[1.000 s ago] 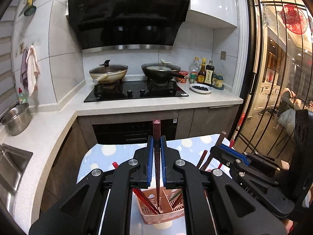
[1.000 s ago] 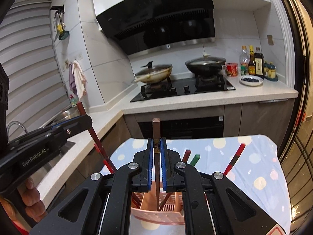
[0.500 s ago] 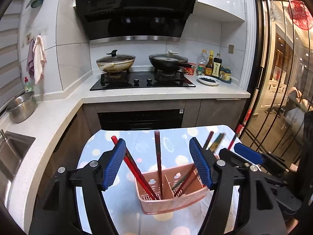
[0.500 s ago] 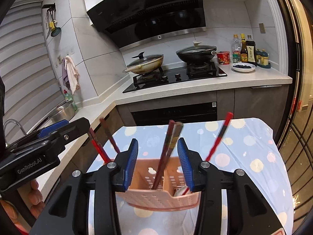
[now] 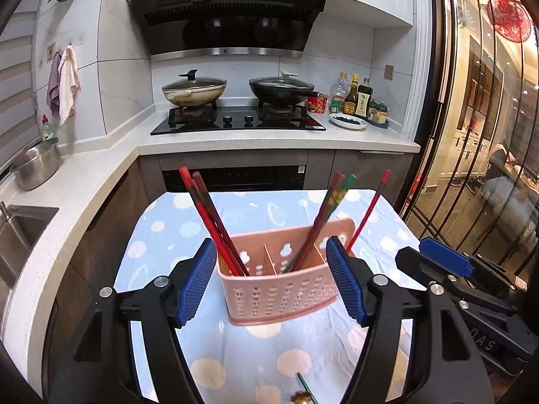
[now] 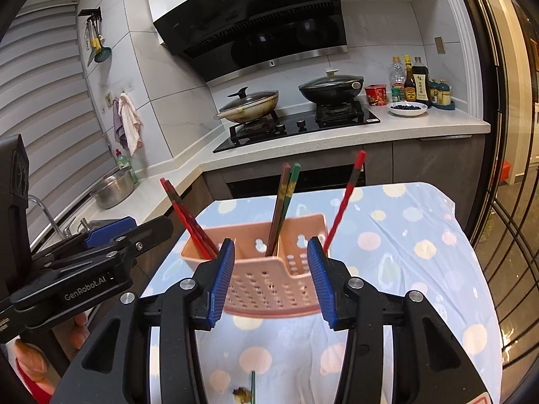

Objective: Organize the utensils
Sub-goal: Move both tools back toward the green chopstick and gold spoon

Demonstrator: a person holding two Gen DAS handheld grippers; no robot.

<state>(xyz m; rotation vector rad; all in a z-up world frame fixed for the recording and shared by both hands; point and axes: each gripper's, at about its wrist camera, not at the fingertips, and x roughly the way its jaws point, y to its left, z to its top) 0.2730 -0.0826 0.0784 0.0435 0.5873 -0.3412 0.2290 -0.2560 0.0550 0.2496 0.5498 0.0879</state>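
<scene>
both claws (image 5: 271,284) (image 6: 271,279) now apart & empty, chopsticks (image 5: 210,220) (image 6: 281,208) released into basket (image 5: 279,289)

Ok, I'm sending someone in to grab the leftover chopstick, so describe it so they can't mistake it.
Start at the table with the spotted blue cloth and find the pink utensil basket on it. The leftover chopstick lies flat on the cloth at the near edge, in front of the basket. It alone lies loose, green with a gold pattern, while the rest stand in the basket.
</scene>
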